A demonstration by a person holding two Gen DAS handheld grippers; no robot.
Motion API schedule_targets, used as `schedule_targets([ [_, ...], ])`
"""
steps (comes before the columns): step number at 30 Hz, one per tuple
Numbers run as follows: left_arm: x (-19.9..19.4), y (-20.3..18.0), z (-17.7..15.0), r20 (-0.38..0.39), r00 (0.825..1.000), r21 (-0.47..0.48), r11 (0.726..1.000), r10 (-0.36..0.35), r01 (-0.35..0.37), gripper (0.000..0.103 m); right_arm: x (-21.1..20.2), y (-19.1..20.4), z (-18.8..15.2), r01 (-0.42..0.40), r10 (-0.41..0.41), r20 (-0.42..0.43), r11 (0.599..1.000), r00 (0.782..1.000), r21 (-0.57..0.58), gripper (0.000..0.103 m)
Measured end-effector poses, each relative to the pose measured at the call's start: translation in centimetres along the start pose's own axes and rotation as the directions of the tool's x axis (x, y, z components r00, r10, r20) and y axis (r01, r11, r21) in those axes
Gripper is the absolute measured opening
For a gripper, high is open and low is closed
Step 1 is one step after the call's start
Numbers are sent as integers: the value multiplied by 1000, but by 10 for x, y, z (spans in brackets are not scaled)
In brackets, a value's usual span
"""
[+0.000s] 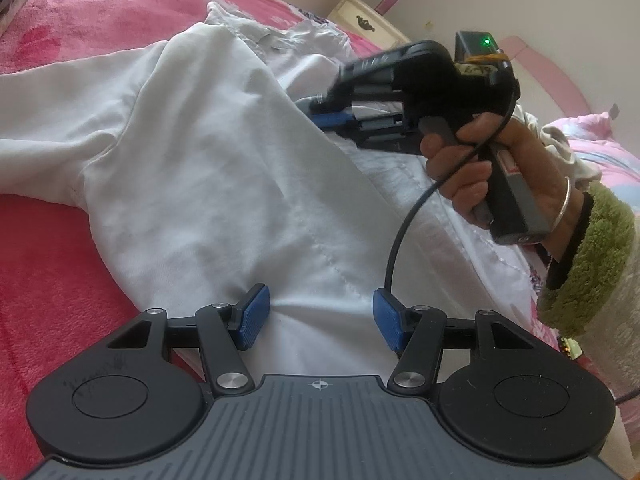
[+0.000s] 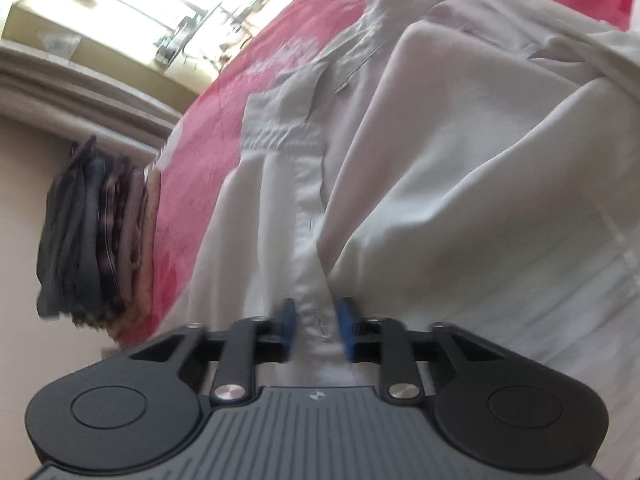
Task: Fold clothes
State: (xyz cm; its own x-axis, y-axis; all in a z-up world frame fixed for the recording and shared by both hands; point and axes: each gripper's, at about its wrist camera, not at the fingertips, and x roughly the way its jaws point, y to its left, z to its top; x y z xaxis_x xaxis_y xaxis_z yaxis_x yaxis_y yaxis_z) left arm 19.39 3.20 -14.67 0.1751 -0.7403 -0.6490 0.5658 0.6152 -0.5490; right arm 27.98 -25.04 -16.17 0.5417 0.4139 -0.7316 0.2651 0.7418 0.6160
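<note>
Left gripper (image 1: 318, 317): jaws spread wide, pads resting on the shirt's near hem, likely pinning it flat rather than lifting.
Right gripper (image 2: 317, 328): pads closed in on the button strip (image 2: 307, 240), seemingly pinching it; blur leaves real contact uncertain.
Shirt (image 1: 208, 168): white, spread over the pink bed (image 1: 52, 272), one side already turned toward the middle.
Clothes pile (image 2: 92, 236): folded, at the bed's far-left edge.
Hidden: the shirt's right side lies behind the right hand (image 1: 472, 176); the collar is blurred.
</note>
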Motion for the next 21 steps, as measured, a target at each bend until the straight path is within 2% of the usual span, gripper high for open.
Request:
schedule_targets([
  [2, -1, 0, 0, 5, 1000, -1, 1000, 3, -3, 58, -3, 9, -1, 29, -27, 32, 997, 999, -68, 1],
  [4, -2, 0, 0, 11, 1000, -1, 1000, 8, -8, 58, -14, 23, -4, 69, -53, 113, 987, 992, -148, 1],
  [8, -2, 1, -1, 19, 1000, 2, 1000, 19, -19, 58, -28, 52, -6, 240, -163, 263, 925, 951, -295, 1],
  [18, -1, 0, -1, 14, 999, 27, 999, 33, -33, 58, -25, 50, -12, 399, -282, 345, 853, 895, -336, 3],
  [21, -1, 1, 0, 12, 999, 20, 999, 30, -30, 58, -24, 50, -13, 445, -315, 371, 827, 874, -345, 16],
])
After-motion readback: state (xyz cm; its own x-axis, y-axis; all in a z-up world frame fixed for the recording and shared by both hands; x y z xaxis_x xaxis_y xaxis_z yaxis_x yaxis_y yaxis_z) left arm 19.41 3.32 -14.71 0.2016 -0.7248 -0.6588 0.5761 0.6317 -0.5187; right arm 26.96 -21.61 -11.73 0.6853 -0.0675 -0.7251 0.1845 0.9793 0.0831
